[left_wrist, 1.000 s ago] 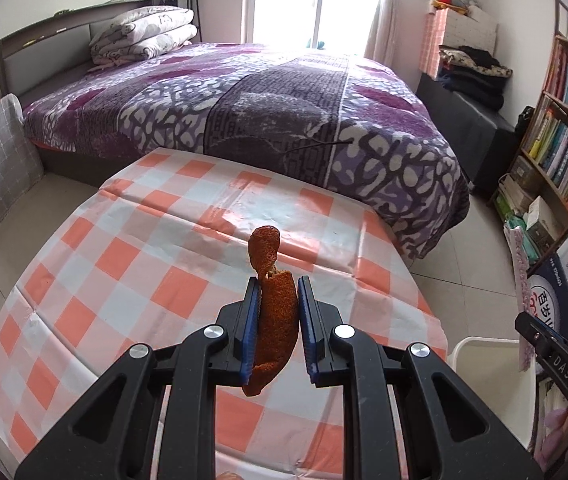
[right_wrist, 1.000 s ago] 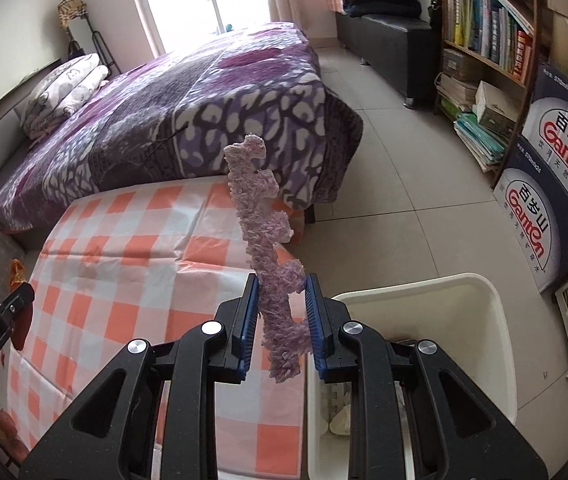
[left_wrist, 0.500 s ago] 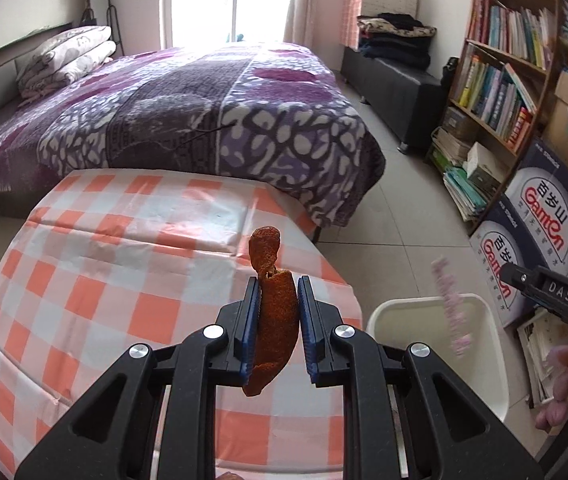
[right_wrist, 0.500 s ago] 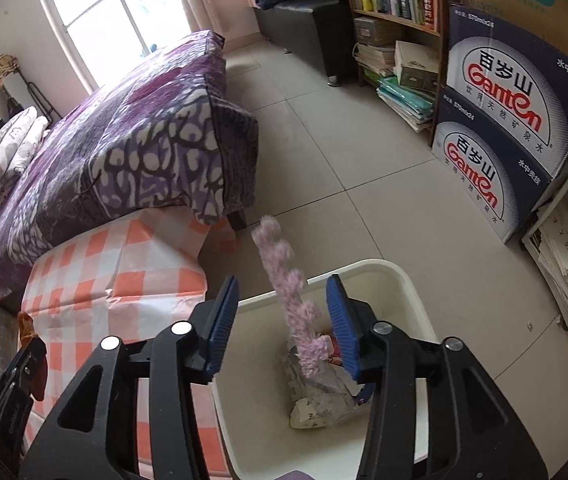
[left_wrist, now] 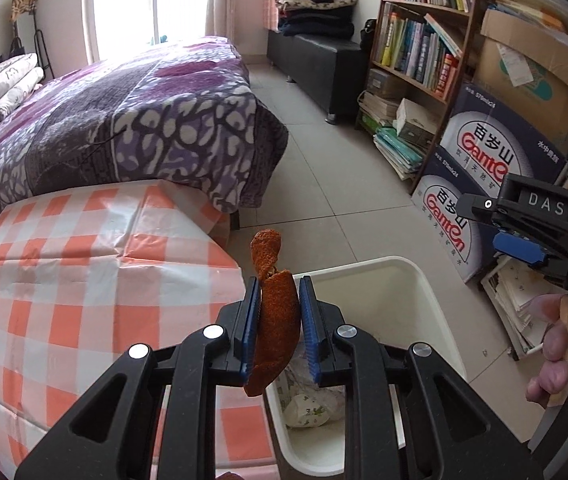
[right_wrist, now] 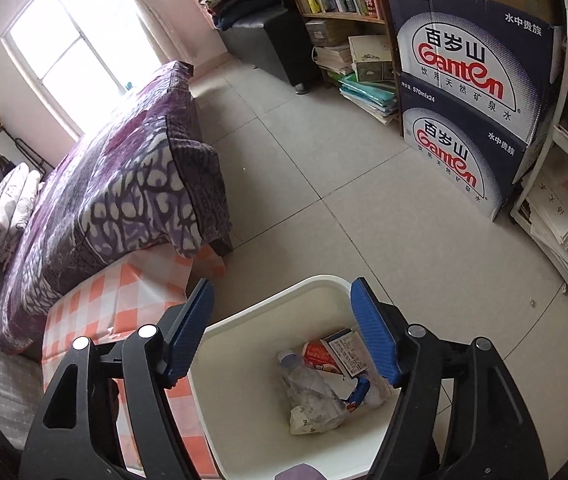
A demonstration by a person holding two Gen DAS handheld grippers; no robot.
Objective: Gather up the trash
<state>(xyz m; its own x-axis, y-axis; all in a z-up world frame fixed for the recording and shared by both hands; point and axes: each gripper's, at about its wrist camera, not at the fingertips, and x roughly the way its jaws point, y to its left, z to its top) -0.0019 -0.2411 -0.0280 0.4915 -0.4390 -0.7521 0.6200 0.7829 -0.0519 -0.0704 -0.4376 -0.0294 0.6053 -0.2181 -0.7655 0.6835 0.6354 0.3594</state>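
Gone from my right gripper (right_wrist: 282, 332) is the purple strip; its jaws now stand wide apart and empty above the white bin (right_wrist: 244, 322), where a bottle and cartons lie. My left gripper (left_wrist: 280, 332) has swung from the checked table (left_wrist: 84, 280) to the bin's edge, clamped on the orange peel (left_wrist: 274, 320). I judge that drop comes next.

We count two grippers (left_wrist: 280, 312) (right_wrist: 284, 332), one orange peel (left_wrist: 274, 316), one white bin (right_wrist: 244, 344), two Ganten boxes (right_wrist: 472, 52) (right_wrist: 456, 156), one bed (left_wrist: 132, 120).
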